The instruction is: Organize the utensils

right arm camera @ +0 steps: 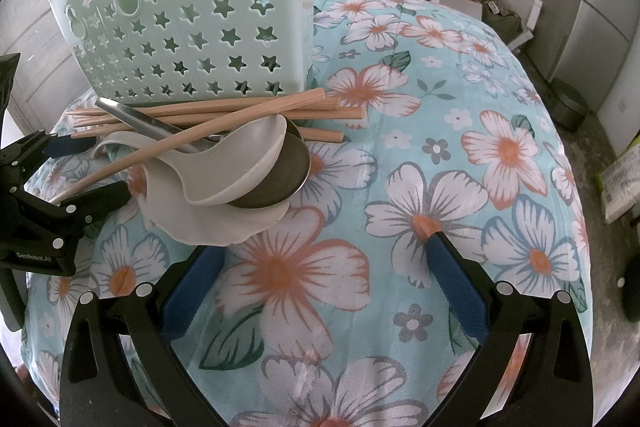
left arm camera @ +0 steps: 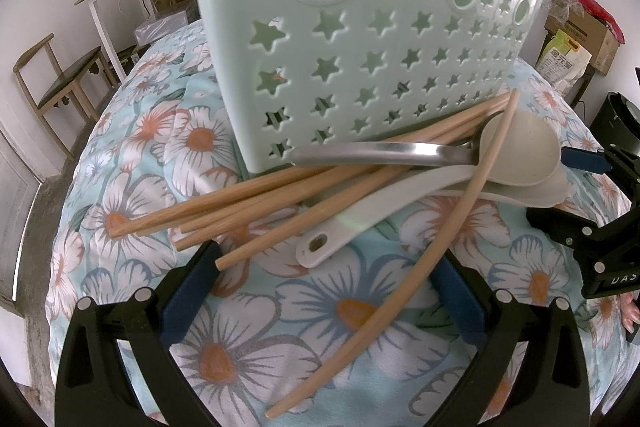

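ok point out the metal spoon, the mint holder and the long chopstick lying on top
metal spoon (left arm camera: 376, 149), left wrist view, on its handle
mint holder (left arm camera: 360, 39), left wrist view, on its star-cut wall
long chopstick (left arm camera: 452, 211), left wrist view, mid-shaft

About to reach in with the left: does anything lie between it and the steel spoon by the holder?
Yes. The long wooden chopstick runs diagonally between the open left hand-held gripper and the stainless steel spoon, crossing over its neck. The white plastic spoon handle also lies in front of it.
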